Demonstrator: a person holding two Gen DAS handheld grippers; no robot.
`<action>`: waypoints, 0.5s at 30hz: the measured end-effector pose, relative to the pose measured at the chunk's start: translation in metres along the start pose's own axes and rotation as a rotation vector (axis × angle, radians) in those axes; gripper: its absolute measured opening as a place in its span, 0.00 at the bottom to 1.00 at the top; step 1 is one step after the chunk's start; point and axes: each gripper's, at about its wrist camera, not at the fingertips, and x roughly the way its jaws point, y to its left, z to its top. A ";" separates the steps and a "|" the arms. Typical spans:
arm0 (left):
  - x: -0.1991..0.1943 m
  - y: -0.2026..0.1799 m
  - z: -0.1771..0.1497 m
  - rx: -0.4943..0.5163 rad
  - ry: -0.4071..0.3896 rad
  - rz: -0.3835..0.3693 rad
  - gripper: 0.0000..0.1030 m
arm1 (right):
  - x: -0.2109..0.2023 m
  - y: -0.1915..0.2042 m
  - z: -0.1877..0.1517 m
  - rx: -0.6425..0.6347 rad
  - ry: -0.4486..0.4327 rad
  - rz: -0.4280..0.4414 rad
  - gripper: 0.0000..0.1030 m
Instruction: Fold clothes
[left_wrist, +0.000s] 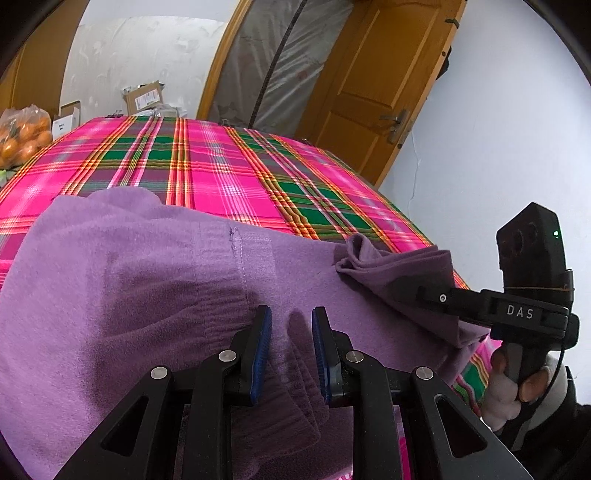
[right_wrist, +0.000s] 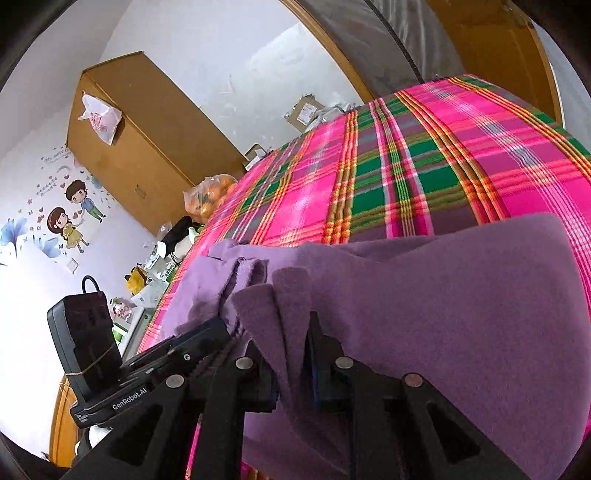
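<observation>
A purple fleece garment lies on a table under a pink and green plaid cloth. My left gripper rests low on the garment's near part. Its blue pads are shut on a raised fold of the ribbed band. In the right wrist view the left gripper sits at the garment's left edge. My right gripper is shut on a bunched flap of the same garment, which drapes over its fingers. Seen from the left wrist, the right gripper holds that flap above the garment's right side.
A bag of oranges sits off the table's far left corner, with cardboard boxes behind the far edge. A wooden door and a wardrobe stand beyond. The table's right edge runs close to the right gripper.
</observation>
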 end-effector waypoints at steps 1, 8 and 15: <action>0.000 0.000 0.000 0.000 0.000 -0.001 0.22 | 0.000 0.003 0.000 -0.009 -0.003 0.000 0.13; 0.000 0.002 0.000 -0.005 -0.001 -0.006 0.22 | 0.003 0.023 0.000 -0.043 -0.016 0.048 0.13; 0.000 0.002 0.000 -0.008 -0.003 -0.008 0.22 | 0.022 0.026 -0.006 -0.061 0.068 0.043 0.18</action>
